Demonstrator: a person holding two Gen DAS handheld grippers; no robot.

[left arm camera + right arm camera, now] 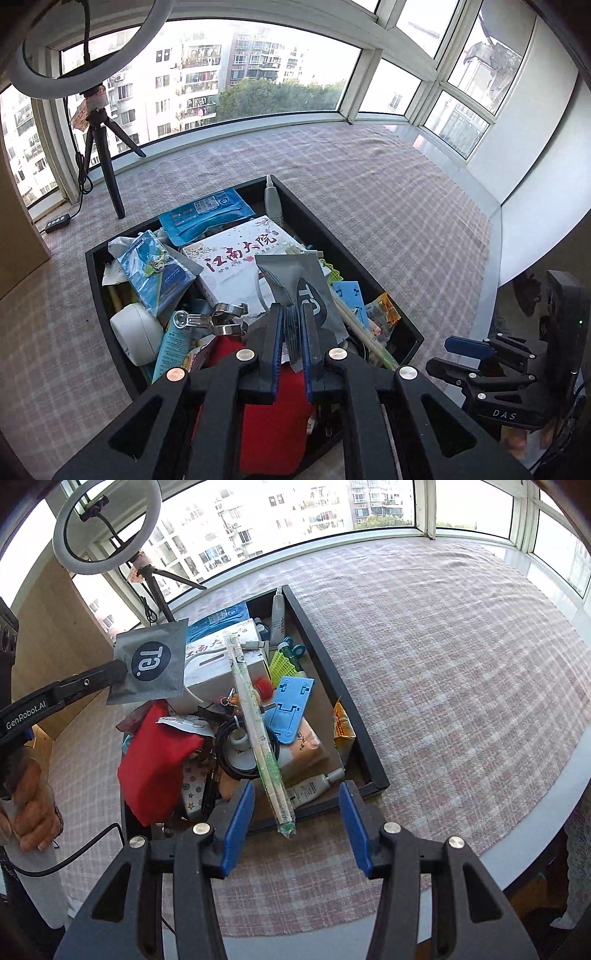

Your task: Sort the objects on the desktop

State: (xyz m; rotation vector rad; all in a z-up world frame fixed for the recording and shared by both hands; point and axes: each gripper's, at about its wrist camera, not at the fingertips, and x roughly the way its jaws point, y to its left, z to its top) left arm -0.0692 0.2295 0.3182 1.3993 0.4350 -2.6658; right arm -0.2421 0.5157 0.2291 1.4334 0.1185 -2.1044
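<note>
Pinching a grey packet (295, 280) above the black tray (96, 280), the left claw (291, 328) is clamped on it. The right claw (297, 823) hangs apart over the tray's near edge, holding nothing.

Home, high-rise flat: bay window (258, 74) onto apartment blocks (199, 74); plaid cloth (443, 664) over surface; ring light (107, 528) on tripod (107, 170); black tray (332, 672) of household odds and ends

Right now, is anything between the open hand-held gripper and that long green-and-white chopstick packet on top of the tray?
Nothing visible. The chopstick packet lies atop the clutter, its near end overhanging the black tray toward the open right hand-held gripper.
</note>
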